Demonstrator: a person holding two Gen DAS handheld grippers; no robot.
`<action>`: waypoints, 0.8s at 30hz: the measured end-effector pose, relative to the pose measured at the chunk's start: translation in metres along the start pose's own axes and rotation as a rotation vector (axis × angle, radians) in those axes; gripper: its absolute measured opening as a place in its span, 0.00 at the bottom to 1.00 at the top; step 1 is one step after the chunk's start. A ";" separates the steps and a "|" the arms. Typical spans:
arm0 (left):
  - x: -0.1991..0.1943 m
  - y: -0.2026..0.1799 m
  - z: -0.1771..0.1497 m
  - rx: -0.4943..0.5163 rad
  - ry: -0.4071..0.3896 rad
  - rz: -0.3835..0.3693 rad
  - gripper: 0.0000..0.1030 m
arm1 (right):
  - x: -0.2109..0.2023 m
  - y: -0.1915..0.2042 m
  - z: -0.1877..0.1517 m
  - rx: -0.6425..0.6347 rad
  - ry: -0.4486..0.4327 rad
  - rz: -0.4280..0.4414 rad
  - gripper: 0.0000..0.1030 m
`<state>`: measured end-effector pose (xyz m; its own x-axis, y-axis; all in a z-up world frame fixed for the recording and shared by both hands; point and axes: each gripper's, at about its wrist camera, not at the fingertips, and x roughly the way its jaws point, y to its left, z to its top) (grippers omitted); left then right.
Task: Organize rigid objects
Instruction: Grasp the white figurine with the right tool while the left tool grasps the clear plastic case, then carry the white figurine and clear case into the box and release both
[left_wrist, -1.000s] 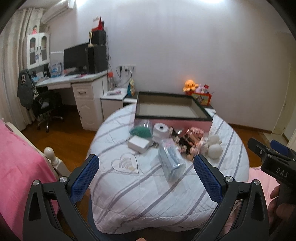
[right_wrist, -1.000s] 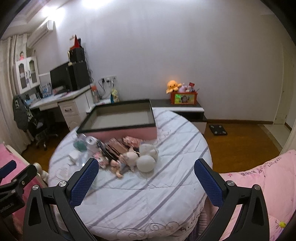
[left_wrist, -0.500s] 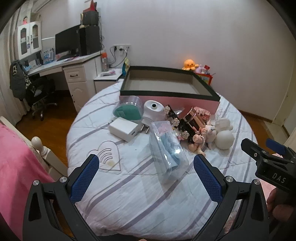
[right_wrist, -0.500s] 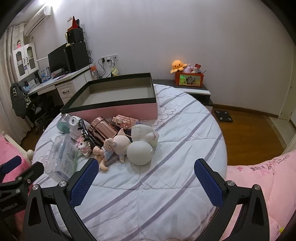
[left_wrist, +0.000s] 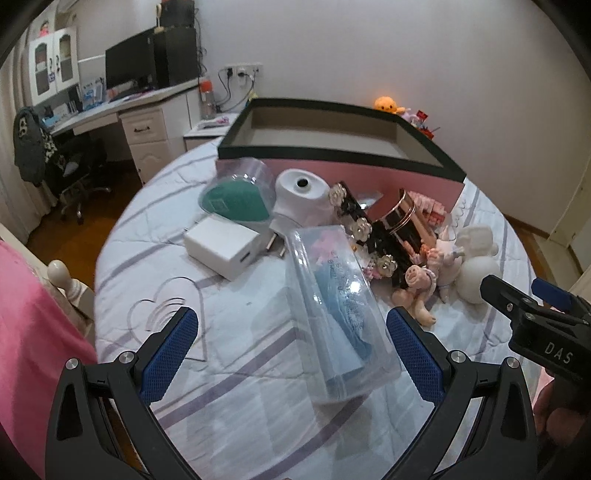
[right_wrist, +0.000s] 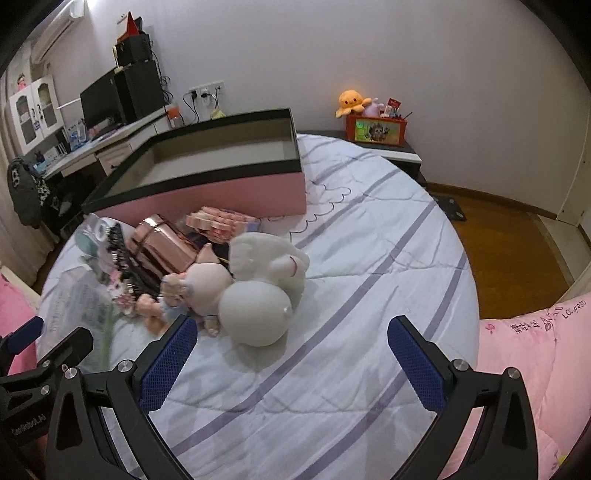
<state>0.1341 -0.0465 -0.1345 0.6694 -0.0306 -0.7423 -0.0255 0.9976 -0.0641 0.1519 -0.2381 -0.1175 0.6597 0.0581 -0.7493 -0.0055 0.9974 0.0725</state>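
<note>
An empty pink box with a dark rim (left_wrist: 332, 170) (right_wrist: 207, 192) stands at the back of a round bed. In front of it lies a pile: a clear plastic case (left_wrist: 336, 310), a white charger (left_wrist: 221, 247), a white plug-in device (left_wrist: 299, 195), a teal item in a clear tub (left_wrist: 236, 197), a rose-gold jar (left_wrist: 397, 218) (right_wrist: 162, 247), a black flowered clip (left_wrist: 362, 229), a small doll (right_wrist: 199, 284) and a white plush (right_wrist: 262, 291). My left gripper (left_wrist: 291, 354) is open, close over the case. My right gripper (right_wrist: 291, 358) is open, just before the plush.
The bed has a striped white cover (right_wrist: 369, 277). Pink bedding lies at the left (left_wrist: 29, 332) and right (right_wrist: 535, 350). A desk with a monitor (left_wrist: 129, 70) and a chair (left_wrist: 66, 162) stand at the back left. A nightstand with toys (right_wrist: 373, 125) is behind the bed.
Both grippers have moved forward and down toward the pile on the bed, which now looks much larger. Both stay open.
</note>
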 end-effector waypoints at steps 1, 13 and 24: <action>0.004 0.000 0.000 -0.003 0.004 -0.002 1.00 | 0.003 -0.001 0.001 0.000 0.006 0.001 0.99; 0.033 0.008 0.005 -0.009 0.061 -0.031 0.67 | 0.030 0.001 0.015 -0.017 0.039 0.001 0.82; 0.031 0.019 0.007 -0.017 0.045 -0.102 0.45 | 0.041 -0.003 0.017 -0.028 0.051 0.032 0.56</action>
<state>0.1595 -0.0281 -0.1536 0.6349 -0.1354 -0.7606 0.0284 0.9880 -0.1521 0.1918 -0.2393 -0.1375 0.6198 0.0911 -0.7795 -0.0476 0.9958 0.0785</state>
